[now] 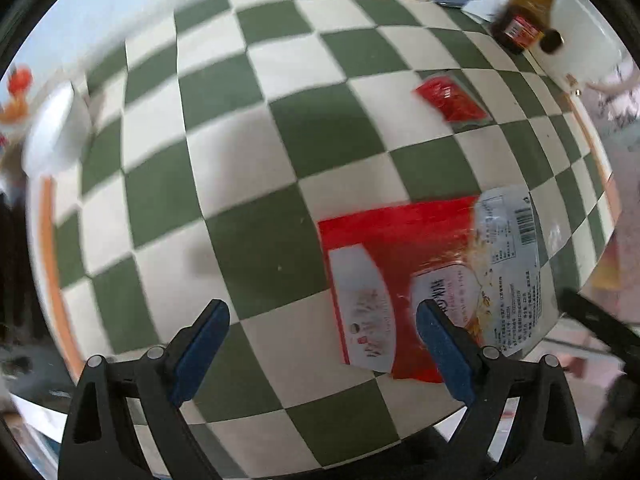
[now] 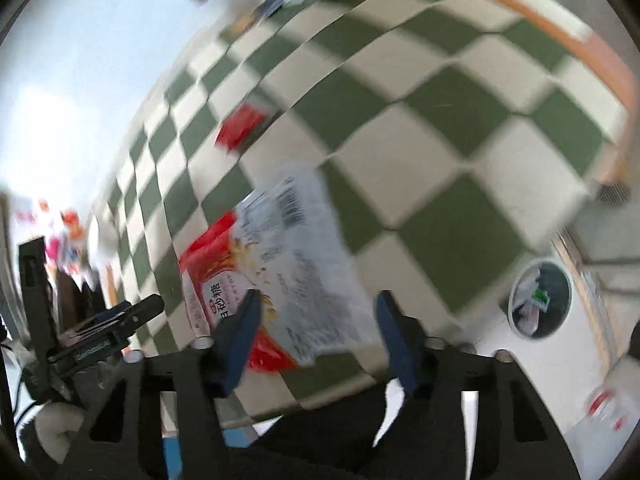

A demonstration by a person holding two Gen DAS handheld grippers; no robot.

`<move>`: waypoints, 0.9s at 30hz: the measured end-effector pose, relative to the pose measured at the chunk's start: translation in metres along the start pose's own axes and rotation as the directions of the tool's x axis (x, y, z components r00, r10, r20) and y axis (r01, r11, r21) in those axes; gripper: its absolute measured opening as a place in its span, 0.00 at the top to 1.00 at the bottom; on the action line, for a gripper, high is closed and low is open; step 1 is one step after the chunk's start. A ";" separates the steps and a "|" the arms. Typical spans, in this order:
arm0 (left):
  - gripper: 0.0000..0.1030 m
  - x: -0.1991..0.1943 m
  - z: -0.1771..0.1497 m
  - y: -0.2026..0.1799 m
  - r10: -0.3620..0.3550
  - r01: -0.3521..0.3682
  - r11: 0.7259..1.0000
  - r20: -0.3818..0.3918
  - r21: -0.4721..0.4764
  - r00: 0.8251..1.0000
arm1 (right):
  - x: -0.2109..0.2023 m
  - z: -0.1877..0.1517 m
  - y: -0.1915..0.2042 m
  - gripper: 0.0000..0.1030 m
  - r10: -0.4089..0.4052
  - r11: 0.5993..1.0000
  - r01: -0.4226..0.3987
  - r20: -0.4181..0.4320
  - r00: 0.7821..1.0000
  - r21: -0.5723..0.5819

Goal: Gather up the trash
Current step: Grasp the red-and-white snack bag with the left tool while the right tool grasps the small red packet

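Hovered over the red and white bag (image 2: 280, 264) low in the frame, right tool (image 2: 316, 320) half open, empty. Left tool (image 1: 320, 344) wide, empty. Needed lowering and squeezing next.

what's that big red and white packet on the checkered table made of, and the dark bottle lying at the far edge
The big red and white packet looks like thin glossy plastic film: it shows sheen, creases, printed text and a barcode. The dark bottle looks like brown glass or hard plastic with a red paper-like label; motion blur leaves that open.
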State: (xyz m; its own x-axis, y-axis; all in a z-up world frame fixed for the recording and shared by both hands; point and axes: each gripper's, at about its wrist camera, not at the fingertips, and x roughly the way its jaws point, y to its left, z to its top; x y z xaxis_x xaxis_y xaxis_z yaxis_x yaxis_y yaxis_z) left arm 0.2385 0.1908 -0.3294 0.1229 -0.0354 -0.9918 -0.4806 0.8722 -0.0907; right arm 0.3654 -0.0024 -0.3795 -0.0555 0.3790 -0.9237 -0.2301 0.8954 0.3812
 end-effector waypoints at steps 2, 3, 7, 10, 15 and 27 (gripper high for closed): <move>0.08 0.012 -0.001 0.007 -0.077 0.076 0.997 -0.026 -0.026 0.997 | 0.026 0.007 0.008 0.98 -0.026 1.000 0.025 -0.042 0.999 -0.018; 0.08 0.017 -0.002 0.008 -0.112 0.111 0.993 -0.041 -0.035 0.993 | 0.033 0.008 0.008 1.00 -0.033 0.999 0.032 -0.040 0.999 -0.013; 0.08 0.034 0.000 0.000 -0.216 0.214 0.976 -0.077 -0.040 0.973 | 0.045 0.011 -0.007 1.00 0.007 0.999 -0.005 -0.044 0.999 0.048; 0.08 0.042 0.006 -0.014 -0.239 0.238 0.971 -0.078 -0.018 0.968 | 0.049 0.011 -0.017 1.00 0.053 0.994 -0.048 -0.047 0.998 0.100; 0.29 0.042 0.018 -0.042 -0.221 0.224 0.973 -0.055 0.063 0.974 | 0.051 0.009 -0.022 1.00 0.090 0.988 -0.084 -0.044 0.995 0.129; 0.94 -0.024 0.045 -0.042 -0.175 0.154 0.977 0.140 0.149 0.975 | 0.014 0.037 -0.004 0.61 0.055 0.992 -0.058 0.024 0.998 0.110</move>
State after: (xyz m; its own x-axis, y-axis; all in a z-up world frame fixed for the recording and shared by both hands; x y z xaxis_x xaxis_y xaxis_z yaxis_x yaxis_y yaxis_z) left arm 0.2953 0.1767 -0.2976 0.3251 -0.1192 -0.9381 -0.3210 0.9192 -0.2280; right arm 0.4011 0.0081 -0.3924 -0.0445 0.4335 -0.9000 -0.1181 0.8923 0.4356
